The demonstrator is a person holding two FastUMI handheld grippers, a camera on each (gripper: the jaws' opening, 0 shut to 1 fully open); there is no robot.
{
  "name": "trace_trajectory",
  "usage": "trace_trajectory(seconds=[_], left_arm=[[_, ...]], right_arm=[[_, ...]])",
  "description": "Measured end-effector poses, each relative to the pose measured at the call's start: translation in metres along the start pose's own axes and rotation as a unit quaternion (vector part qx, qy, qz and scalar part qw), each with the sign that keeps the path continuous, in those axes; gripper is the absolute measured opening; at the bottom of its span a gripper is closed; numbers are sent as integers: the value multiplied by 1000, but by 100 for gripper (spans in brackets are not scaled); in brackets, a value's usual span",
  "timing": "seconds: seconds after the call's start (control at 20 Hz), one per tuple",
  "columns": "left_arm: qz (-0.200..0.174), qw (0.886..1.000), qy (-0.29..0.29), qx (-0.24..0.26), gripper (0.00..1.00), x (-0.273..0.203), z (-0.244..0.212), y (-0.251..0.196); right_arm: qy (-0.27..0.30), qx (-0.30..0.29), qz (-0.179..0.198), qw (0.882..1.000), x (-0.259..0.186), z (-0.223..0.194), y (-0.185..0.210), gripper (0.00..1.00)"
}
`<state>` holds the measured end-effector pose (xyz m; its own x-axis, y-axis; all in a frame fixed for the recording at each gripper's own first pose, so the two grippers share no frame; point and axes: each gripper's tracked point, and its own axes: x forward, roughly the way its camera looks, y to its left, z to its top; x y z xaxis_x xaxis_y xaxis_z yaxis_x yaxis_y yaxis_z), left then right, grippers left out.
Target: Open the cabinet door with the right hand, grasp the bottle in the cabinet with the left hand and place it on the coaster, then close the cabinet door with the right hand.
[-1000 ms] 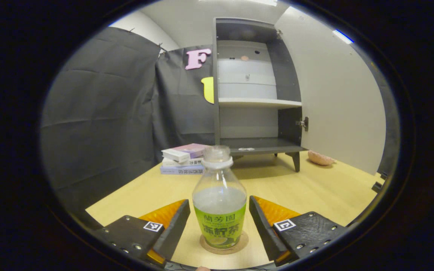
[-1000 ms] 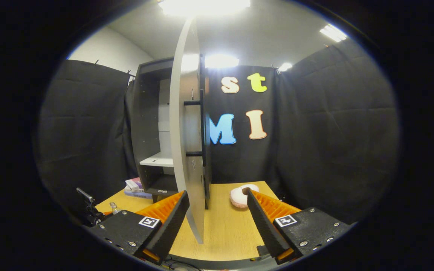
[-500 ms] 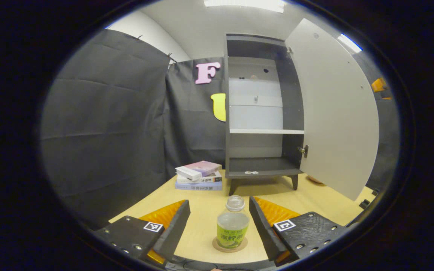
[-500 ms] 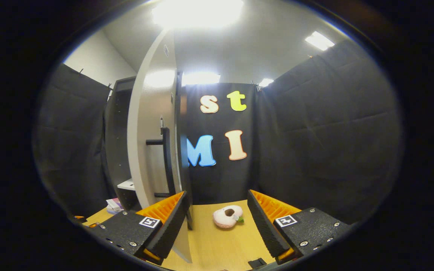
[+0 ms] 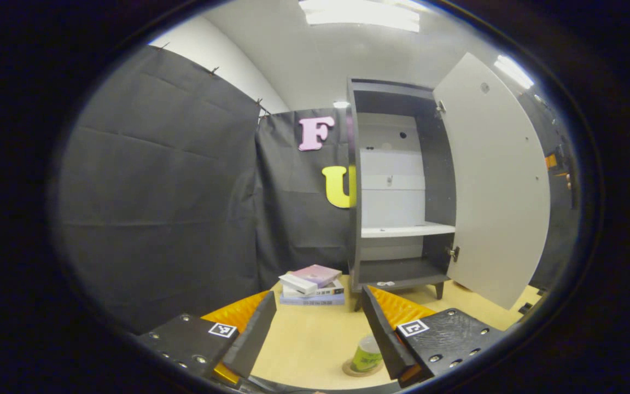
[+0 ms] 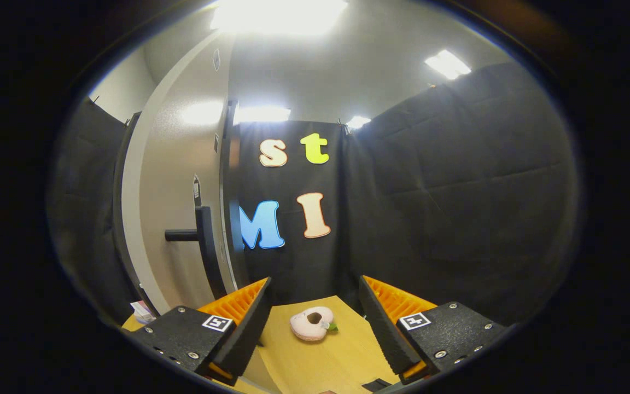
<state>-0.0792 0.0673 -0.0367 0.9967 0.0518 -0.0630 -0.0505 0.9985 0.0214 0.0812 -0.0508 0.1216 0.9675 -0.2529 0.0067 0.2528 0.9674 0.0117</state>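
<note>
Left gripper (image 5: 319, 323) has pulled back and up from the bottle (image 5: 368, 354): a second ago the bottle stood between the open fingers, now it sits low and small, partly behind the right-hand finger. Fingers spread, holding nothing. Bottle stands on the coaster (image 5: 360, 369) on the table (image 5: 304, 345), so the placement looks done

Right gripper (image 6: 315, 312) has swung round to the outer face of the cabinet door (image 6: 175, 191); the door handle (image 6: 197, 236) is now left of its fingers, not touching. Fingers apart, empty. Door (image 5: 498, 186) is ajar in the left gripper view, cabinet (image 5: 397, 186) shelves bare. Closing is the step left, my read

Hard to see: bottle's lower half and most of the coaster are cut by the finger and view edge. The door blocks the cabinet interior in the right gripper view. Pink toy (image 6: 311, 324) on the table beyond the right fingers, type unclear. Book stack (image 5: 315, 284) beside the cabinet
</note>
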Motion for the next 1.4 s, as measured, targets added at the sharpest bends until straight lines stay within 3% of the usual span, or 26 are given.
trace_trajectory(seconds=[0.2,0.3,0.35,0.45,0.6,0.9,0.95,1.05,1.4], left_arm=[[4,1000,-11,26,87,16,10,32],[-2,1000,-19,20,93,26,15,37],[-8,1000,-20,14,87,31,14,37],[-19,1000,-19,7,93,41,12,37],[-31,999,-21,13,90,51,10,45],[-44,999,-18,7,90,70,-4,62],[-44,999,-20,9,87,72,-5,68],[-42,999,-23,12,93,75,-5,80],[-28,999,-20,3,90,90,-16,120]], right_arm=[[-17,-21,-7,1000,-6,3,10,91],[-16,-18,-5,1000,-13,2,22,91],[-16,-17,-6,1000,-15,2,24,91],[-18,-15,-11,1000,-20,2,31,90],[-17,-12,-9,1000,-29,1,48,90],[-16,-14,38,999,-44,0,109,90],[-17,-12,48,999,-47,-1,122,90],[-16,-11,64,998,-47,-3,142,90],[-14,-8,104,994,-39,-7,205,91]])
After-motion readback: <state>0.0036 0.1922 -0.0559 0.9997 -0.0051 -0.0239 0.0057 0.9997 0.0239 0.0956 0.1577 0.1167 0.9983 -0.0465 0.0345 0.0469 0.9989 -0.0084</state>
